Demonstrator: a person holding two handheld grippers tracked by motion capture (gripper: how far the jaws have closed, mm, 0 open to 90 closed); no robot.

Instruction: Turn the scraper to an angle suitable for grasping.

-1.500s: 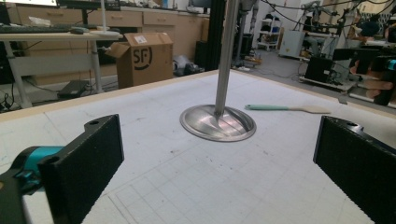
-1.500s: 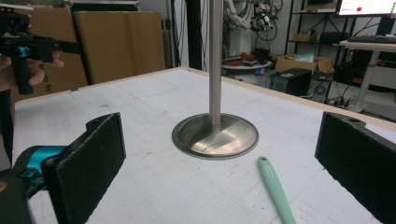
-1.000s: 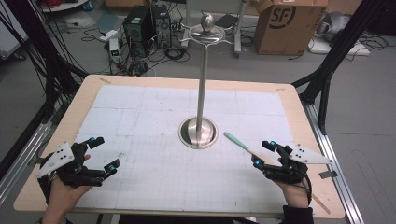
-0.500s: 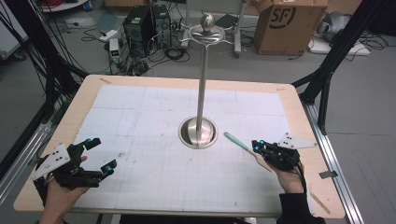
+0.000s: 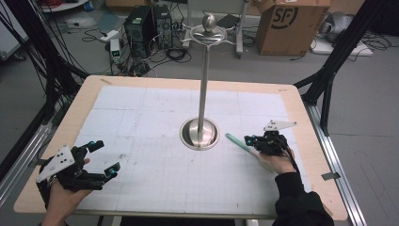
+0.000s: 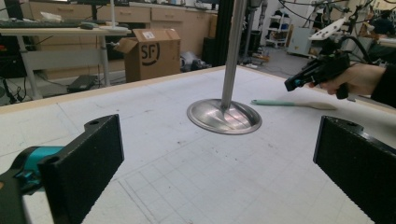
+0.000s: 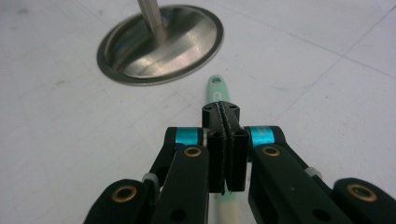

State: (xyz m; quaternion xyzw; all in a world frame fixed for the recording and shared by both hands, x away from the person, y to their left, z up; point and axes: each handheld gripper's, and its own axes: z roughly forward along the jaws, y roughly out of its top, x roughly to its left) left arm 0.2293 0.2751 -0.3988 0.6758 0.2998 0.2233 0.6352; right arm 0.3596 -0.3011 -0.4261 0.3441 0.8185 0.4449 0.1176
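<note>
Spatula [image 5: 237, 141] lies beneath the right gripper [image 7: 225, 112], jaws pressed together; left gripper [image 5: 103, 158] spread wide.

Glossy brushed-metal stand base [image 7: 161, 44]

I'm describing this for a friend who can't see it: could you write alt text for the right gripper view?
The right gripper, its two black jaws pressed shut, hovers over a mint-green spatula lying on the white table. Just beyond the handle's tip sits the round steel base of a stand.
</note>
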